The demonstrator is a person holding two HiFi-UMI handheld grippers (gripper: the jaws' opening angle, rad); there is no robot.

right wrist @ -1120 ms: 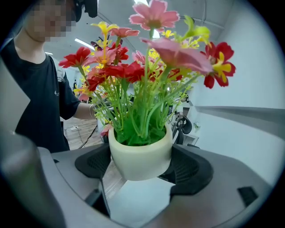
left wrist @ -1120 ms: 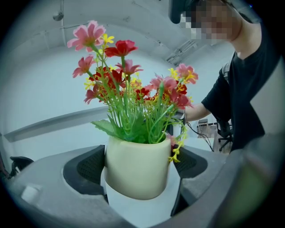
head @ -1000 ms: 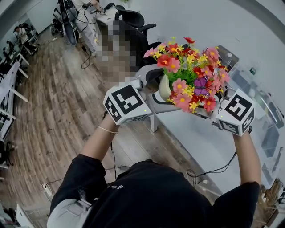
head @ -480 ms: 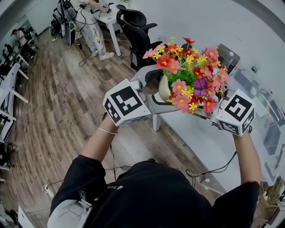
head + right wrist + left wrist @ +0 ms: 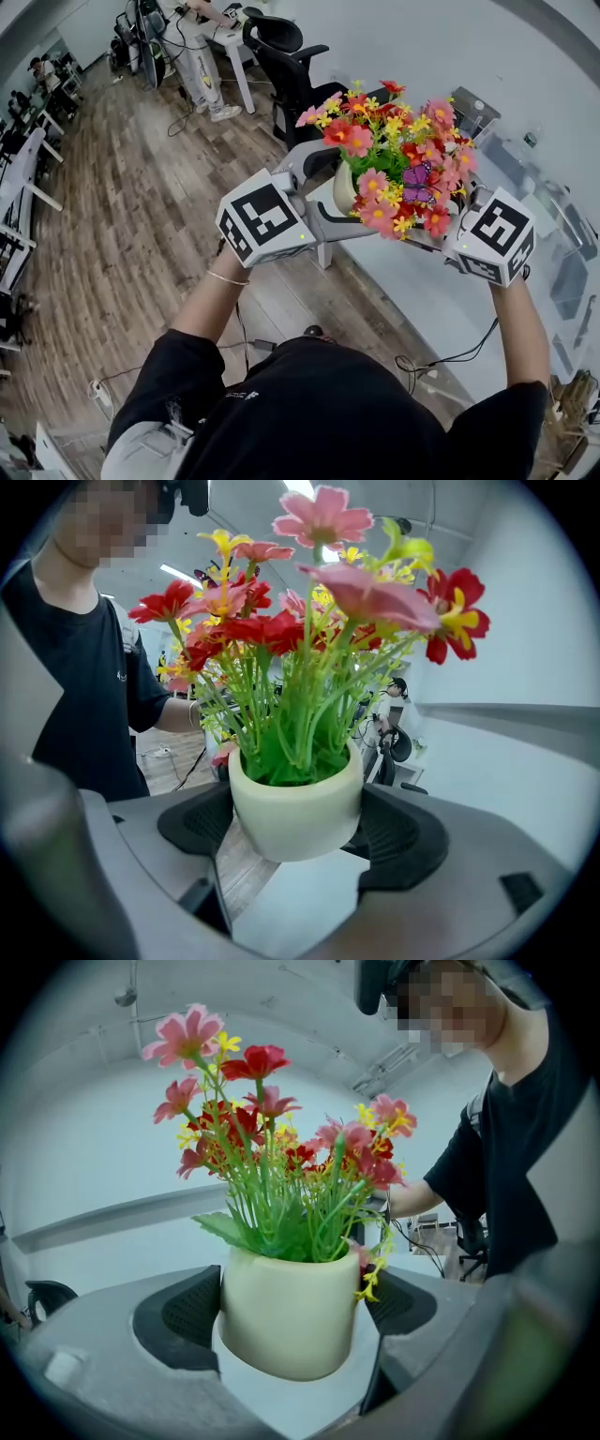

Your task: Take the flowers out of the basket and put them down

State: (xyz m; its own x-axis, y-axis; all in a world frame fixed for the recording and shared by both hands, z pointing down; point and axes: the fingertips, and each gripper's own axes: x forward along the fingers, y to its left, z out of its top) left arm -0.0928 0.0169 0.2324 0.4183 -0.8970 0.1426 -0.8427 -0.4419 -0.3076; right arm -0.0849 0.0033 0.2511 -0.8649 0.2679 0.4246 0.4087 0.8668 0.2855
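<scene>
A wooden floor (image 5: 122,216) fills the left of the head view and a white table (image 5: 441,300) runs down the right, with a black office chair (image 5: 281,52) beyond them; the person's black shirt (image 5: 309,412) takes up the bottom, both forearms raised; the left gripper (image 5: 286,1312) and the right gripper (image 5: 295,822) meet in front of the chest, each from its own side, the left one's marker cube (image 5: 267,220) turned up toward the head camera; between them is a cream pot (image 5: 345,186), held in the air above the line where the table's edge meets the floor (both show beneath it in the right gripper view); in the left gripper view the jaws are closed on the pot, a dark pad against each side of its wall; the right gripper view shows the same grip, its two pads pressed to the pot's flanks; the flowers (image 5: 394,141) stand in this pot, pink, red and yellow heads on green stems, roughly upright; a purple butterfly (image 5: 418,174) sits among the blooms; a thin bracelet (image 5: 225,276) circles the left wrist
</scene>
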